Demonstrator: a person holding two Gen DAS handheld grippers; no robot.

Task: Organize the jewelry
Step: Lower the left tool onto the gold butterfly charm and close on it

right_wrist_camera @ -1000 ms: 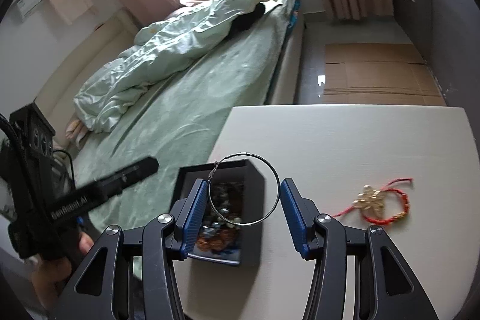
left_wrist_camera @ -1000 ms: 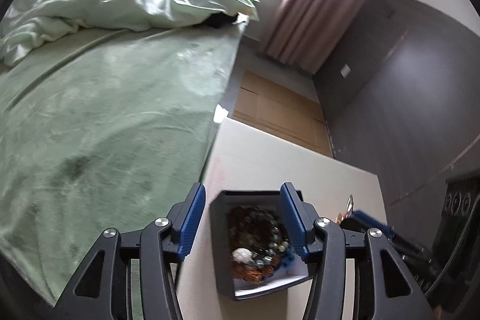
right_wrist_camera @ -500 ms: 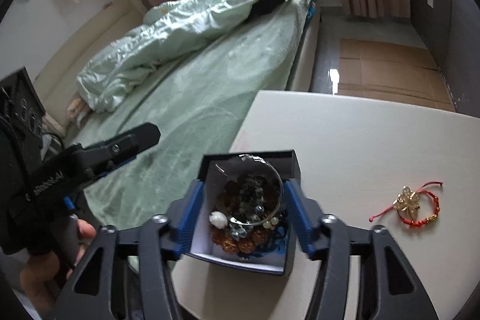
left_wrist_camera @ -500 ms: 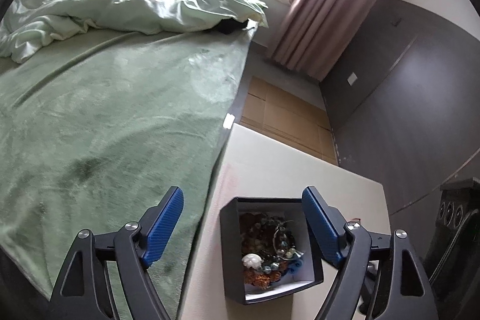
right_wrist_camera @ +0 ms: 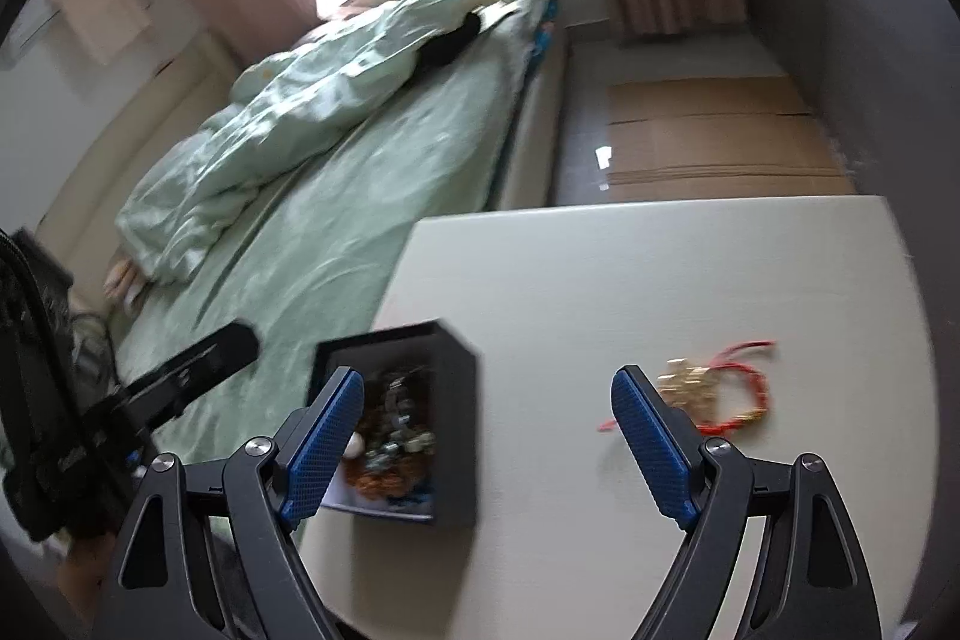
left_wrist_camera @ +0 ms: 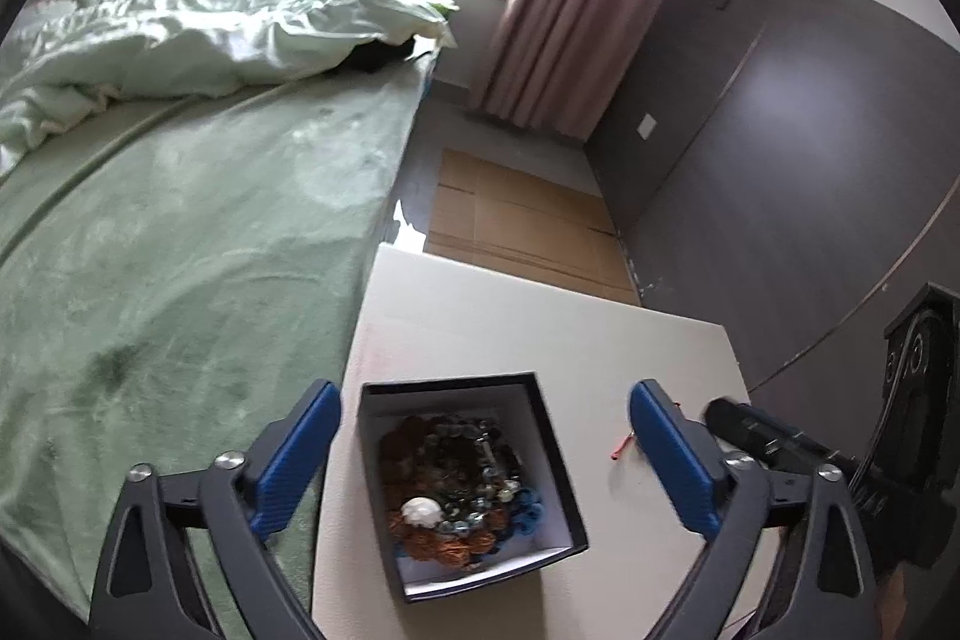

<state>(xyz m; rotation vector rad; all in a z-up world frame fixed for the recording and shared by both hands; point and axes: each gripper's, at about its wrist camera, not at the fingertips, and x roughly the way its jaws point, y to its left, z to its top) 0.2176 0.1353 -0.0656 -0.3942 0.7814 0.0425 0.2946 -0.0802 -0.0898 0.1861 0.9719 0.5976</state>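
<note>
Beads fill the black box (left_wrist_camera: 534, 412) at lower centre of my left view, between the wide-spread fingers of my left claw (left_wrist_camera: 483, 457). My right claw (right_wrist_camera: 486, 439) gapes wide too, holding nothing, with the red bracelet (right_wrist_camera: 729, 388) on the table (right_wrist_camera: 600, 280) just right of its right finger

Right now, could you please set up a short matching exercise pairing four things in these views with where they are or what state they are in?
Things:
1. black jewelry box
2. red string bracelet
3. left tongs
4. pale green duvet

Places or states:
A. bunched up on the bed
B. lying loose on the table, right of the box
C. open, one finger on either side of the box
D. lidless on the table's bed-side edge, full of beads

Pairs: 1-D, 2-B, 3-C, 4-A
</note>
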